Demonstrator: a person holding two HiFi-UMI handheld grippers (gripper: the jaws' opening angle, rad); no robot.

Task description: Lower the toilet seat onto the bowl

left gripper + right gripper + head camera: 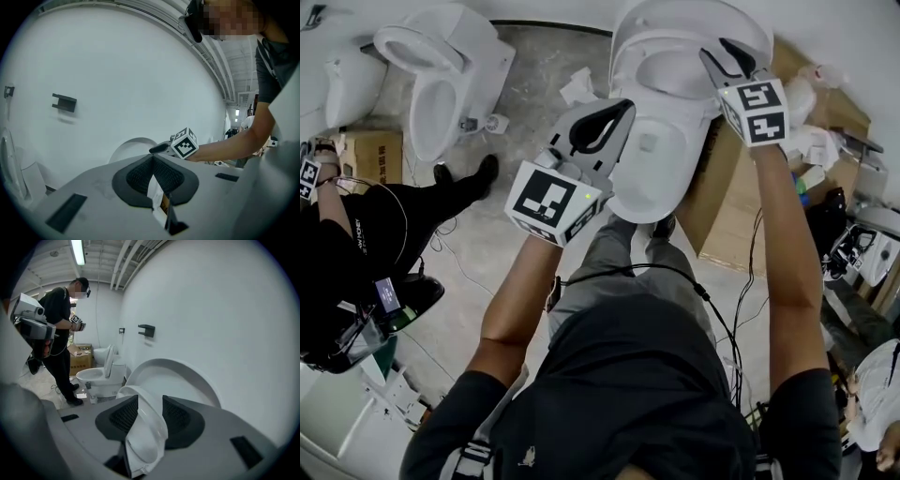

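A white toilet bowl [652, 178] stands against the wall in front of me, its lid [173, 380] raised against the wall. The white seat [143, 427] is up and tilted forward of the lid. Its rim runs between the two dark pads of my right gripper [150, 399], whose jaws stand apart around it. In the head view the right gripper [724, 47] reaches to the seat's right side. My left gripper [623, 108] hovers left of the bowl, clear of it and shut, its pads meeting in a V [152, 161].
A second toilet [441, 84] stands at the left with its seat up. A person in black [366, 234] stands beside it, near a cardboard box [375, 155]. Flat cardboard [741, 216] and clutter lie right of the bowl. Cables trail over the floor.
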